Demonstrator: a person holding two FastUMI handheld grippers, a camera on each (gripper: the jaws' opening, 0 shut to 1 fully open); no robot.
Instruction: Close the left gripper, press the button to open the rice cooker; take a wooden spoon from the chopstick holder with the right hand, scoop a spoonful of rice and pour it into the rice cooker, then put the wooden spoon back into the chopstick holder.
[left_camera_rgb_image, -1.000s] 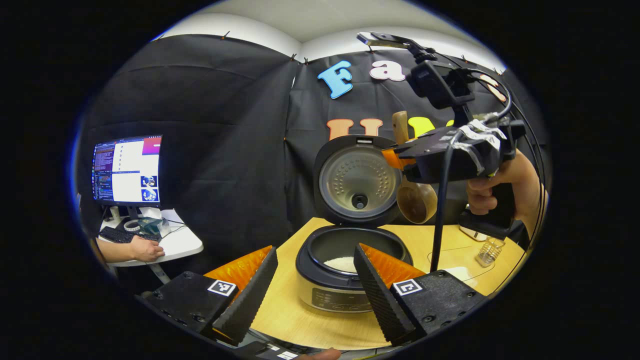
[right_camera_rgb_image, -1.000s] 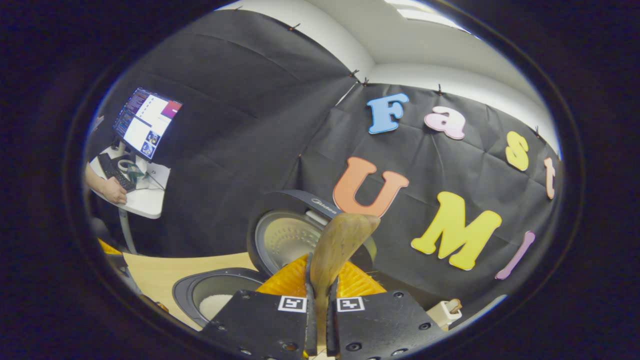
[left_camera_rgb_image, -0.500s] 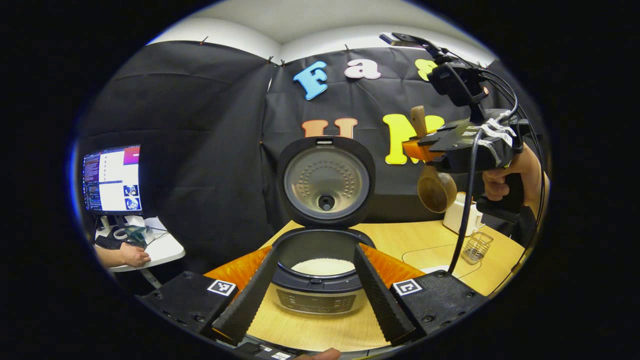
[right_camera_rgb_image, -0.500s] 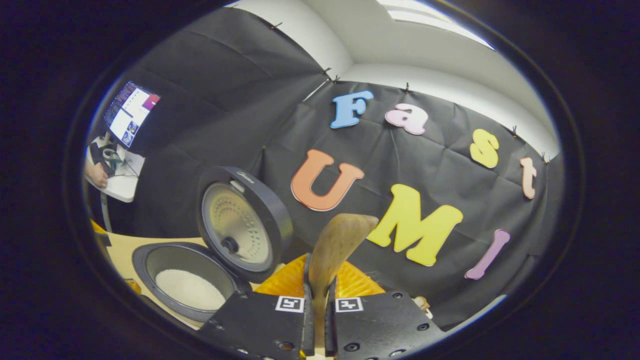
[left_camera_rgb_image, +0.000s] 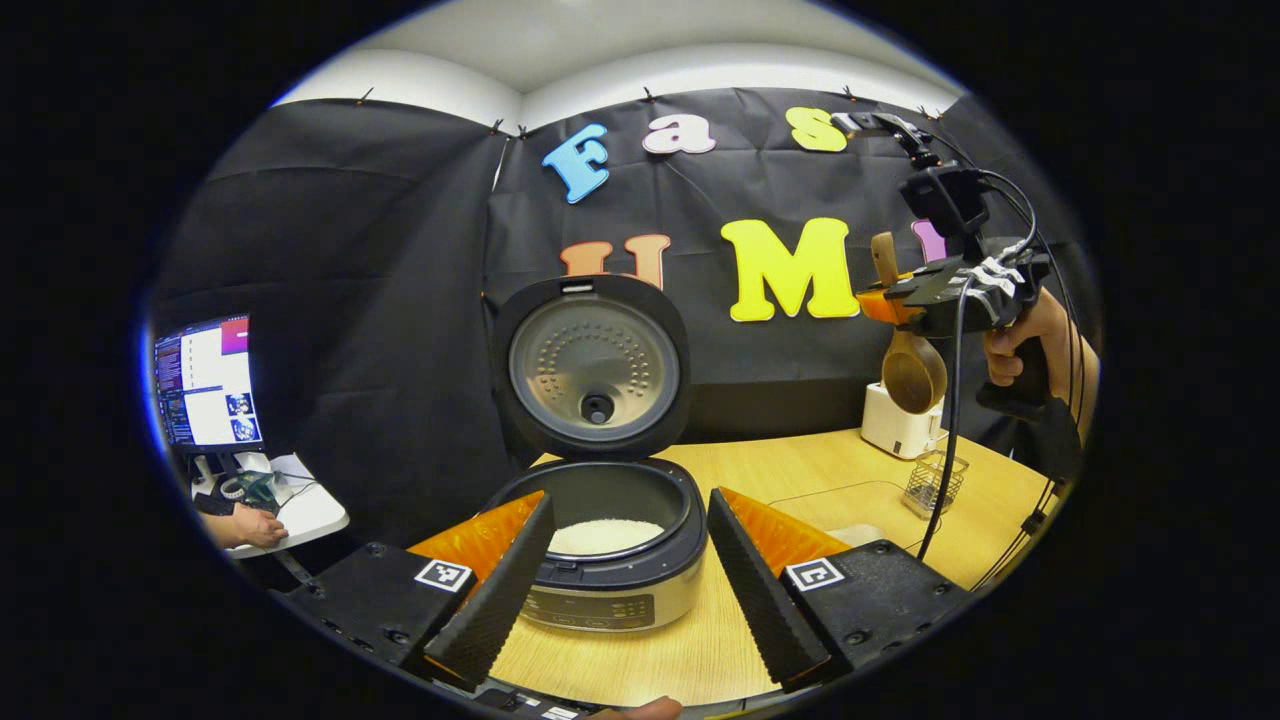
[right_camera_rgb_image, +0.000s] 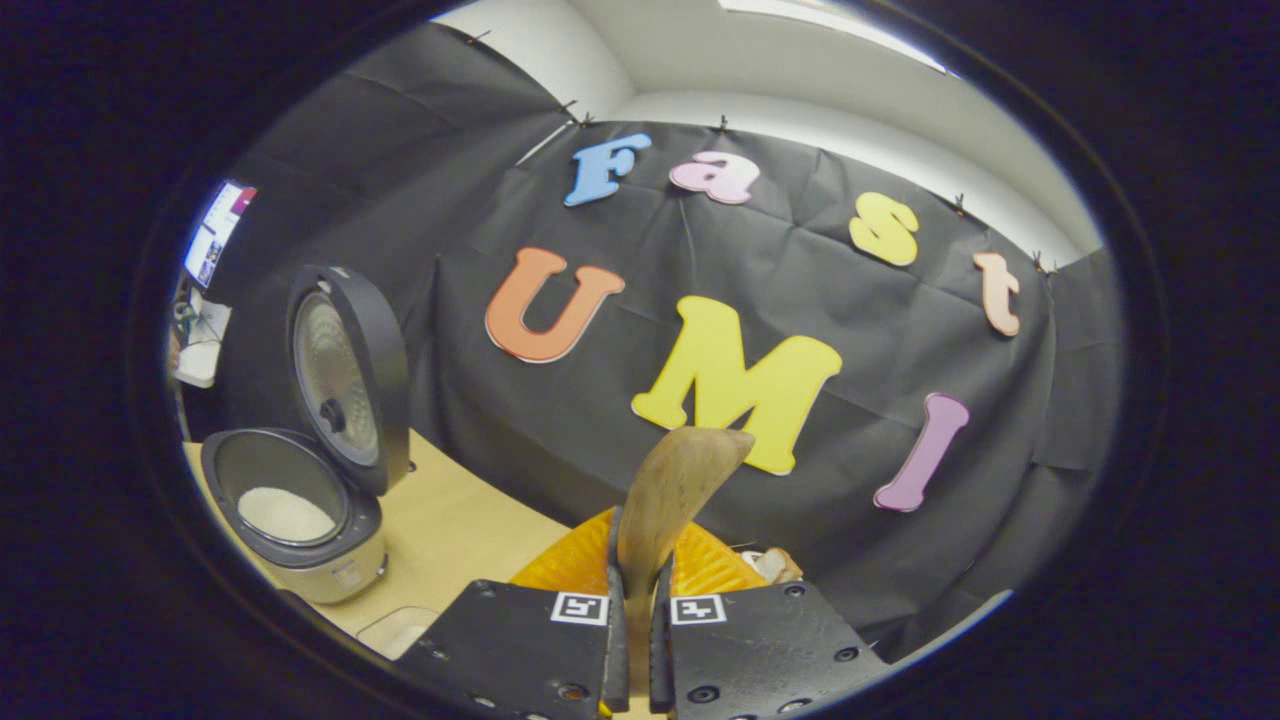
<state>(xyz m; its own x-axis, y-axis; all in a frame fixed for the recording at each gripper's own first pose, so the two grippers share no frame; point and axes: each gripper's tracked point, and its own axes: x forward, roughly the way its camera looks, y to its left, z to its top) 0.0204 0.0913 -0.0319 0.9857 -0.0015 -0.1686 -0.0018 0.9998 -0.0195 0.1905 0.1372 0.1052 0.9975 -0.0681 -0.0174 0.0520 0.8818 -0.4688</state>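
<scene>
Step in hand, by judgement: the pour appears done, and the wooden spoon is on its way back to the holder. Left to right in the left gripper view:

1. The rice cooker (left_camera_rgb_image: 608, 545) stands on the table (left_camera_rgb_image: 800, 480) with its lid (left_camera_rgb_image: 592, 365) raised upright. White rice (left_camera_rgb_image: 605, 536) lies in the pot.
2. The left gripper (left_camera_rgb_image: 630, 575) is held low in front of the cooker. Its two fingers stand wide apart and grip nothing; the cooker shows in the gap between them, apart from both.
3. A white box-like holder (left_camera_rgb_image: 895, 430) stands near the back of the table, with a small wire basket (left_camera_rgb_image: 933, 483) just in front of it. Which one is the chopstick holder cannot be told for certain.
4. The right gripper (left_camera_rgb_image: 880, 303) is held by a hand (left_camera_rgb_image: 1020, 340) above the white holder. Its fingers are clamped on the handle of the wooden spoon (left_camera_rgb_image: 910, 375); the bowl hangs downward and looks empty.

In the right gripper view the two fingers are nearly together, with the handle pinched between them.

Next move, by judgement: lower the spoon, bowl first, into the holder opening, then spread the fingers to release it. The bowl must line up with the opening before release.
</scene>
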